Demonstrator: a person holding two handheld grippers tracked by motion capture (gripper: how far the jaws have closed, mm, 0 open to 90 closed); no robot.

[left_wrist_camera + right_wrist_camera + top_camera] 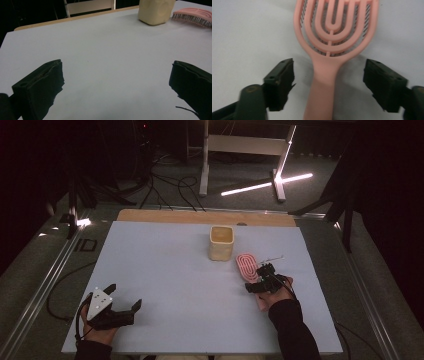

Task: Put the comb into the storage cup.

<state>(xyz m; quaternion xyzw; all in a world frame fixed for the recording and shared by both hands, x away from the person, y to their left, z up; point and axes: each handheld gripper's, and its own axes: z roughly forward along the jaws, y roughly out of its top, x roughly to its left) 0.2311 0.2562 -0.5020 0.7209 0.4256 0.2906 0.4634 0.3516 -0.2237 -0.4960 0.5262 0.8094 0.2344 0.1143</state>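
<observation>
A pink vented hairbrush [246, 265] lies bristles down on the white table sheet [175, 270], right of centre, its handle pointing towards the person. In the right gripper view the brush [329, 62] has its handle between the jaws of my right gripper [328, 82]. Gaps show on both sides of the handle, so the pads are not touching it. From above, the right gripper [260, 277] sits over the handle. My left gripper [125, 296] rests near the front left corner, its jaws wide apart and empty [116, 82]. The brush [193, 15] lies far ahead of it.
A cream square cup [221, 242] stands upright just left of the brush head, also seen as the cup [155, 11] from the left gripper. A wooden table edge [200, 216] runs along the back. Cables and a lit desk frame [270, 182] lie on the floor beyond.
</observation>
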